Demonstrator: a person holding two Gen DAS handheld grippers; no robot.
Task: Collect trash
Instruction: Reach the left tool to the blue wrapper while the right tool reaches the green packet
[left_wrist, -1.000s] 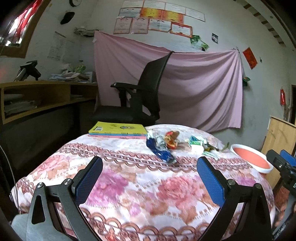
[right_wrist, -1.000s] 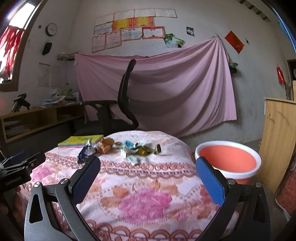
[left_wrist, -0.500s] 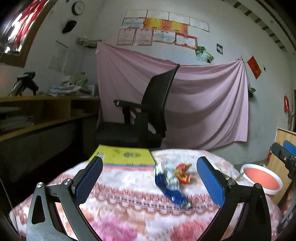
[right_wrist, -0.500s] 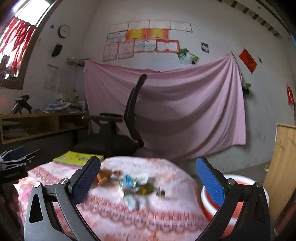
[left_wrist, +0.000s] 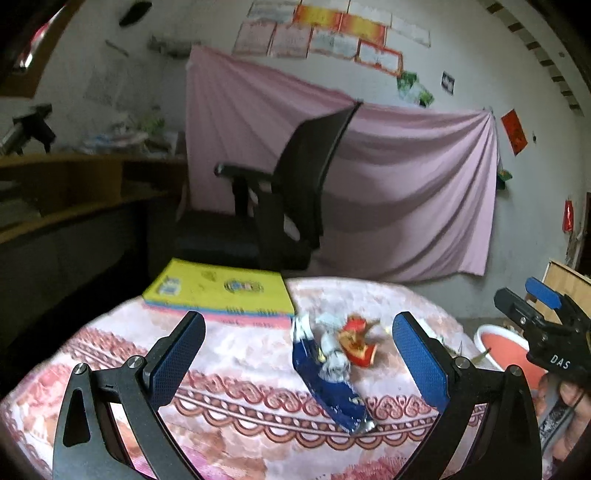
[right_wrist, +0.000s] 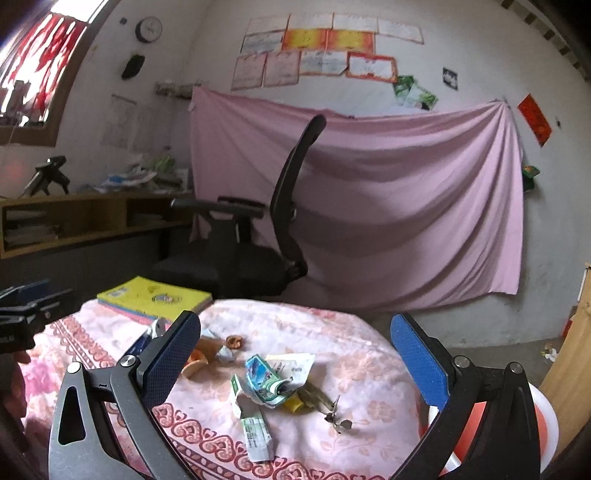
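Observation:
Trash lies on a table with a floral pink cloth (left_wrist: 240, 373). A crumpled blue wrapper (left_wrist: 328, 380) and a red wrapper (left_wrist: 356, 341) lie just ahead of my left gripper (left_wrist: 299, 363), which is open and empty above the cloth. In the right wrist view, a pile of green-white cartons and papers (right_wrist: 269, 384), an orange scrap (right_wrist: 194, 363) and a foil twist (right_wrist: 336, 417) sit between the fingers of my right gripper (right_wrist: 295, 360), open and empty. A red basin with a white rim (left_wrist: 504, 350) (right_wrist: 546, 432) stands beside the table on the right.
A yellow book (left_wrist: 221, 290) (right_wrist: 155, 297) rests on the table's far left. A black office chair (right_wrist: 258, 236) stands behind the table before a pink sheet (right_wrist: 388, 206). A wooden desk (right_wrist: 74, 218) runs along the left wall, a wooden board (right_wrist: 572, 365) at right.
Both grippers have moved forward over the table toward the trash, so the wrappers now look larger and nearer. Both stay open.

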